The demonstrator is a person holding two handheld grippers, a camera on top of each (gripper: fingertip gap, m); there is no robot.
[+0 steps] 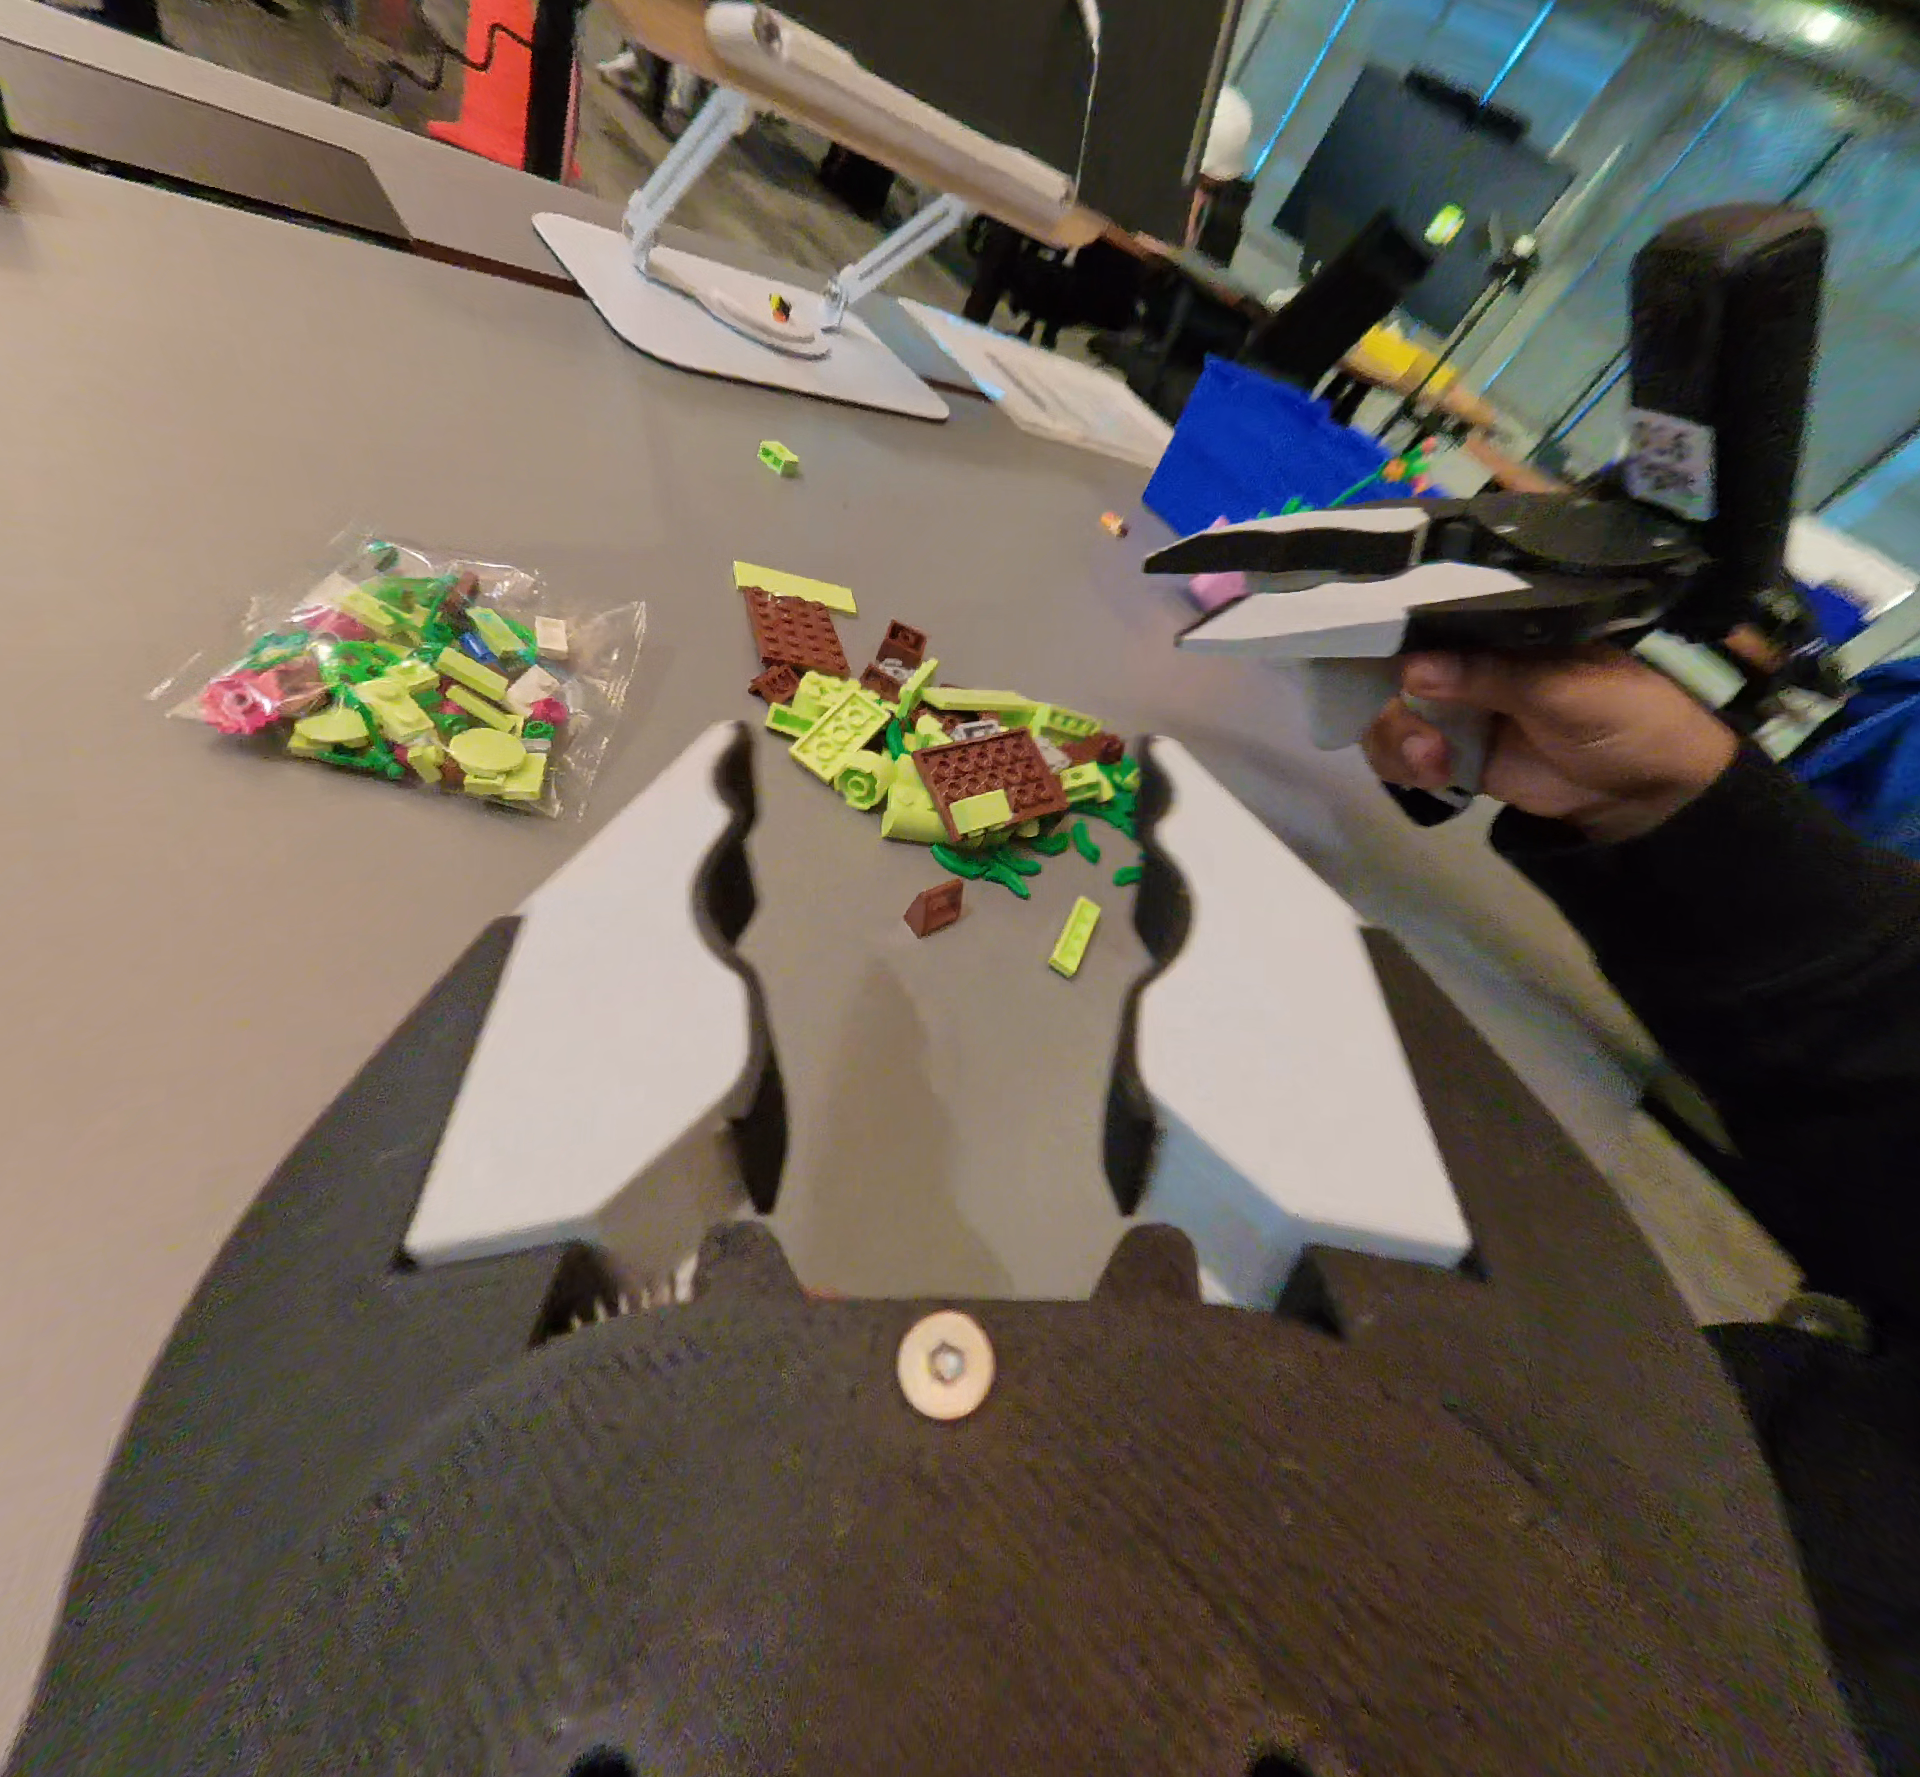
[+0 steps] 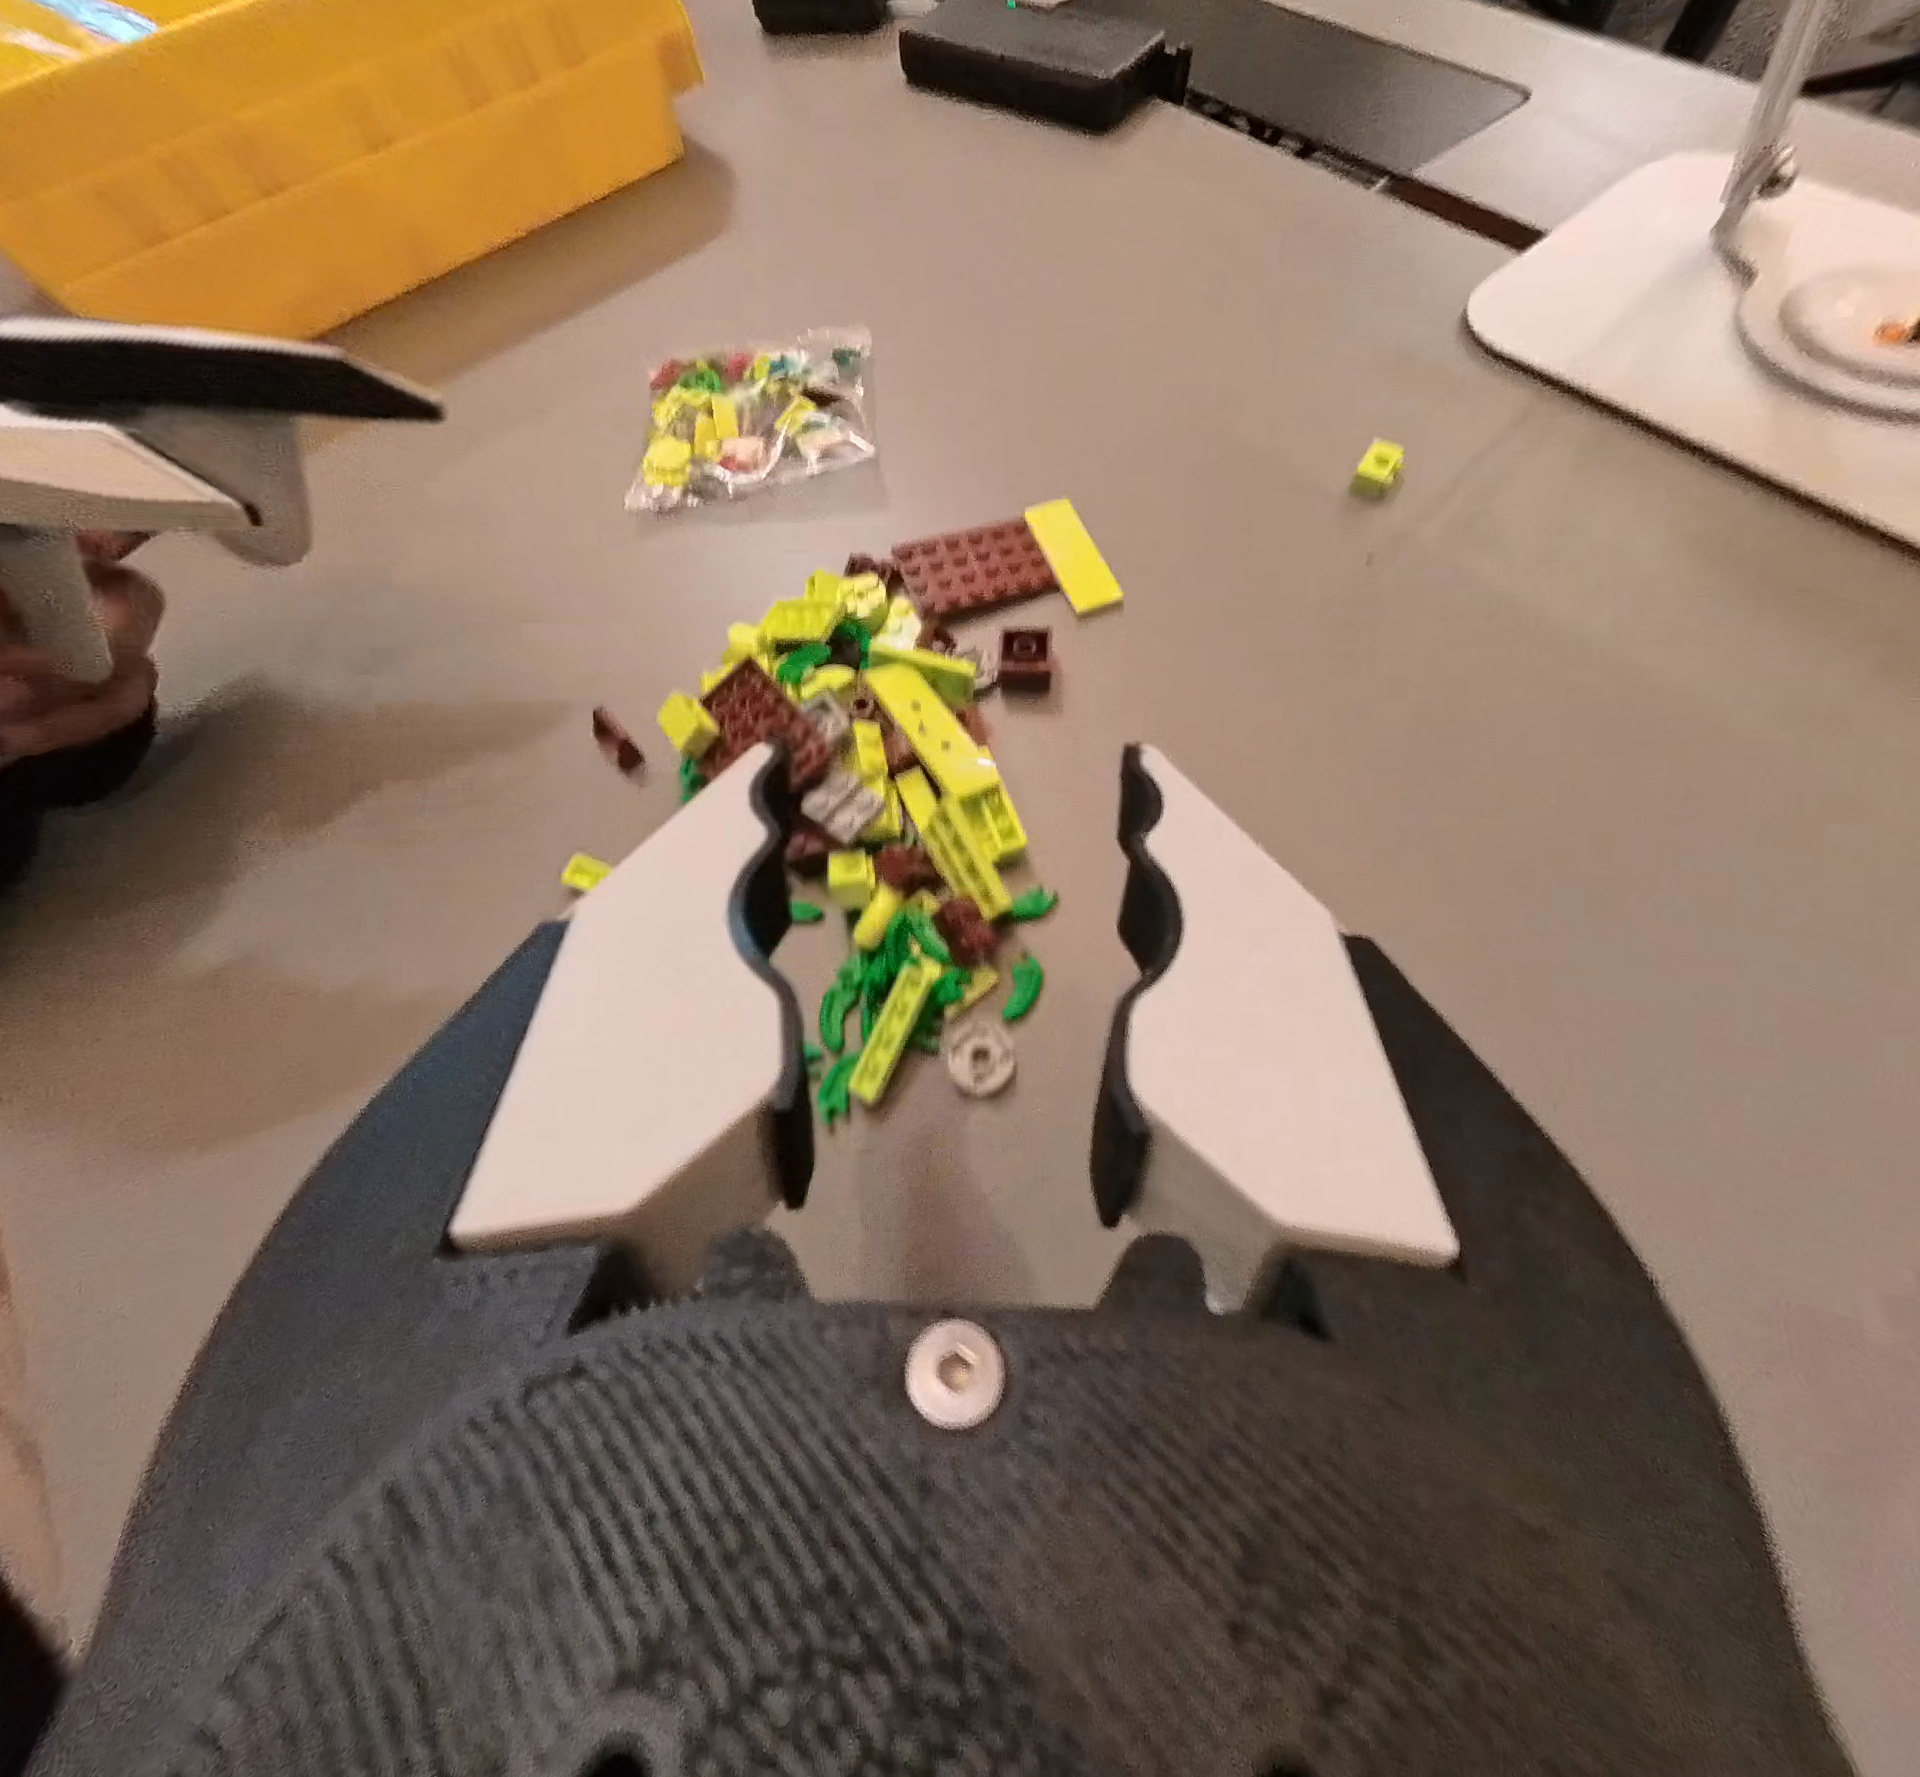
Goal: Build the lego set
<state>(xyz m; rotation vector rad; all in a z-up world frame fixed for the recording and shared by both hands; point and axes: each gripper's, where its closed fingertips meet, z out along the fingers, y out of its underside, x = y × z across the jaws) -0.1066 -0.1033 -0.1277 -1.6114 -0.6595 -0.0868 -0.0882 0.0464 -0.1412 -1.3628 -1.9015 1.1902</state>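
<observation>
A loose pile of lime, brown and green lego pieces (image 1: 935, 751) lies on the grey table (image 1: 312, 397); it also shows in the right wrist view (image 2: 873, 792). A sealed clear bag of pieces (image 1: 405, 678) lies left of the pile and shows beyond it in the right wrist view (image 2: 753, 418). My left gripper (image 1: 940, 740) is open and empty, hovering just short of the pile. My right gripper (image 2: 945, 756) is open and empty above the pile's near end; it also shows in the left wrist view (image 1: 1169, 600), held in a hand.
A single lime brick (image 1: 777, 458) lies apart toward a white lamp stand base (image 1: 727, 325). A yellow bin (image 2: 312, 117) stands at the far left, with black devices (image 2: 1039, 60) behind. A blue bag (image 1: 1257, 460) sits at the table's right.
</observation>
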